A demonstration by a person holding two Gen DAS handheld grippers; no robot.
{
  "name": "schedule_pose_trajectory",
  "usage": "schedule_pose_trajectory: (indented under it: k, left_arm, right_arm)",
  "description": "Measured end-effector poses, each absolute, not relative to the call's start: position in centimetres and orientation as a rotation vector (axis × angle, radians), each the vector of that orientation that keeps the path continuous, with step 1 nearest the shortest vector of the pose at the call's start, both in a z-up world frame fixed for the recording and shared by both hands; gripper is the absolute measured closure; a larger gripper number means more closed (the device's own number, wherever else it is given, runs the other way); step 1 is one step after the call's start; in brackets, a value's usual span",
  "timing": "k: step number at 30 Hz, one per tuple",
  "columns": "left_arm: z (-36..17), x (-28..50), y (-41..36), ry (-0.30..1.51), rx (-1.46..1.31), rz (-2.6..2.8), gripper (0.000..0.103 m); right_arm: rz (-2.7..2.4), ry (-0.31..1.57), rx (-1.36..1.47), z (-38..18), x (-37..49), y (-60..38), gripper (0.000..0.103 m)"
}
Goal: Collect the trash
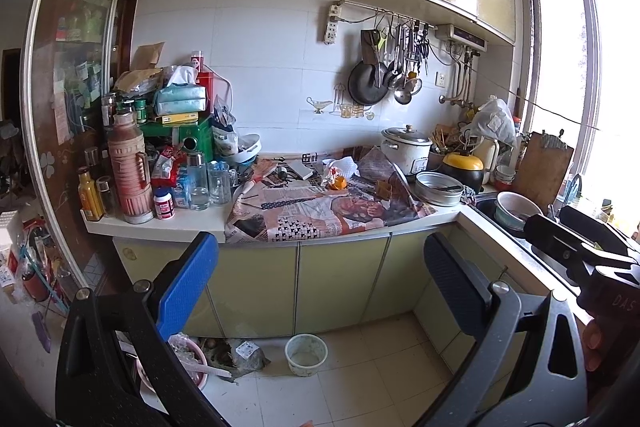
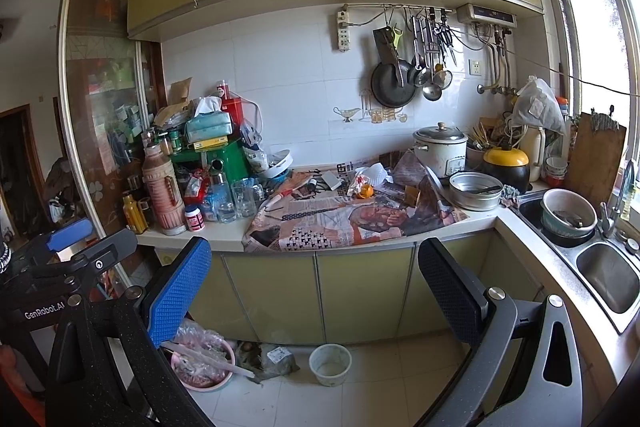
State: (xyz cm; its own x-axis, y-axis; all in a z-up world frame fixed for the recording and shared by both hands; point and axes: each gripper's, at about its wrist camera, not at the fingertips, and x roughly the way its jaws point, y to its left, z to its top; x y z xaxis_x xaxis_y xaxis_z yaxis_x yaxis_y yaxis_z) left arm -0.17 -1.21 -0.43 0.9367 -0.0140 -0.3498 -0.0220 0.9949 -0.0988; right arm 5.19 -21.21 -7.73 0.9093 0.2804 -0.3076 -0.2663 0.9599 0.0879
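Progress looks near zero: both grippers hang back from the surface (image 2: pixel 224 237), well short of any trash. Left gripper (image 1: pixel 320 291) jaws spread wide, nothing between them; right gripper (image 2: pixel 316 287) jaws likewise released and empty. Trash sits mid-surface on the spread newspaper (image 2: pixel 352 223): one crumpled white wrapper (image 2: pixel 374 173) with one orange peel scrap (image 2: pixel 366 191) touching it, near the rice cooker (image 2: pixel 440 151). Likely bin is the single white bucket (image 2: pixel 330 364) on the floor below the cabinets, beside one pink basin (image 2: pixel 204 367) that already holds scraps and plastic. Left to do, by my read: reach, grab wrapper and peel, drop them in the bucket. Counts: two grippers, one wrapper, one peel scrap, one bucket, one basin, one cooker. Other litter on the cluttered left end is too jumbled to count.
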Motion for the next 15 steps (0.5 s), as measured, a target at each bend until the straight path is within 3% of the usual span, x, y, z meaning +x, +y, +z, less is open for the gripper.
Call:
schedule_pose_trajectory:
  k: [15]
  left_arm:
    - [-0.6,2.2,-0.8,0.383,-0.112,0.016,0.0]
  right_arm:
    - [0.283,0.347,0.068,-8.8,7.6,-22.6,0.0]
